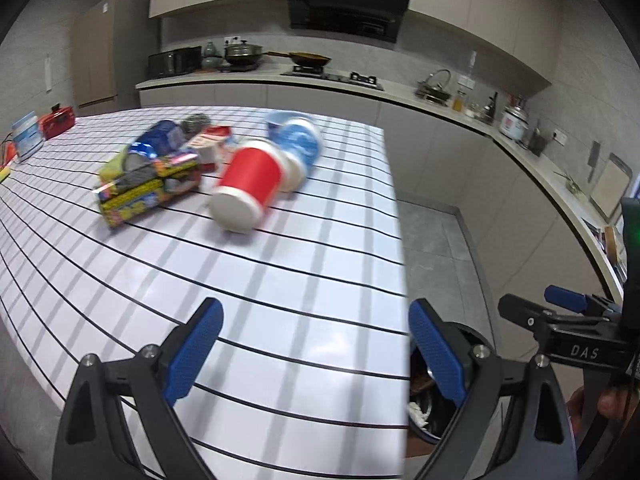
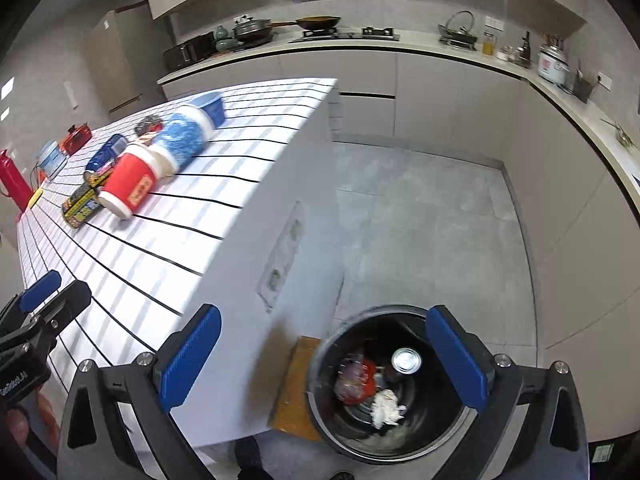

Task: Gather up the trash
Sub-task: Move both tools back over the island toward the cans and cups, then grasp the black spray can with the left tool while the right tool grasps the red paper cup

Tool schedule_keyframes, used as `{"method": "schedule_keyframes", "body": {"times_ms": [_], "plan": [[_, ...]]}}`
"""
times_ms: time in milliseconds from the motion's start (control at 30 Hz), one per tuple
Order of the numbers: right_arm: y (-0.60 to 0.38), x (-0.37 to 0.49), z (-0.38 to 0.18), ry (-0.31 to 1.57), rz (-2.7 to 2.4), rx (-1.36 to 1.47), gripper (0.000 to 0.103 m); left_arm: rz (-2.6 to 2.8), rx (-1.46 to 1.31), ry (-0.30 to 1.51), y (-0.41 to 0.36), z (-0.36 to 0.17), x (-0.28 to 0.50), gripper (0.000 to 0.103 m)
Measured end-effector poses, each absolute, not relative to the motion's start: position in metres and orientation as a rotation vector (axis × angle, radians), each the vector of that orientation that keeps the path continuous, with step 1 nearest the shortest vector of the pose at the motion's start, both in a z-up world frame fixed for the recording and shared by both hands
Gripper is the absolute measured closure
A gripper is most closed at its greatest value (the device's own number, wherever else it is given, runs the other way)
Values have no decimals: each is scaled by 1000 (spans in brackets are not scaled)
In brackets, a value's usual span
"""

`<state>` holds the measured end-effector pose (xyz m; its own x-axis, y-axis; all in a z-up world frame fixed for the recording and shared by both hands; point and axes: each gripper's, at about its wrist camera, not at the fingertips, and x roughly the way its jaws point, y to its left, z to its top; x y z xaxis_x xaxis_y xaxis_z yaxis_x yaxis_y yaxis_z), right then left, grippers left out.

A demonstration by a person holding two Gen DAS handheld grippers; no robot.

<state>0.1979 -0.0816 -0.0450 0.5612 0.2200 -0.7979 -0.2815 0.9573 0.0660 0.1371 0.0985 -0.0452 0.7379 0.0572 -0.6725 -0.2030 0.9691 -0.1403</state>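
A red paper cup (image 1: 246, 184) lies on its side on the striped tablecloth (image 1: 260, 280), with a blue patterned cup (image 1: 298, 144) behind it and colourful snack wrappers (image 1: 148, 182) to its left. My left gripper (image 1: 316, 354) hangs open and empty over the table's near right corner. The right gripper (image 2: 322, 356) is also open and empty, above the floor beside the table, with the black trash bin (image 2: 332, 360) under its right finger. The bin holds a can (image 2: 406, 360), a red wrapper (image 2: 358, 380) and crumpled white paper (image 2: 386, 408). In the right wrist view the red cup (image 2: 128, 186) and blue cup (image 2: 184, 138) lie far off.
A red box (image 1: 58, 120) and a small card stand (image 1: 26, 134) sit at the table's far left. A red bottle (image 2: 12, 178) stands left of the table. Kitchen counters with a stove (image 1: 332, 76), pots and a rice cooker (image 1: 516, 122) line the back and right walls. Grey floor (image 2: 420, 220) lies between them.
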Motion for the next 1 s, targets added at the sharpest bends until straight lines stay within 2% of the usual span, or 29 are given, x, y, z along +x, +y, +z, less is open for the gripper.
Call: {"method": "schedule_keyframes", "body": {"times_ms": [467,1000], "plan": [[54,218,-37,916,341,-104,0,188,-215,722,220,-48,146,8],[148,254,-39,911,326,-82,0,160,-160,754,306,-60,191,8]]}}
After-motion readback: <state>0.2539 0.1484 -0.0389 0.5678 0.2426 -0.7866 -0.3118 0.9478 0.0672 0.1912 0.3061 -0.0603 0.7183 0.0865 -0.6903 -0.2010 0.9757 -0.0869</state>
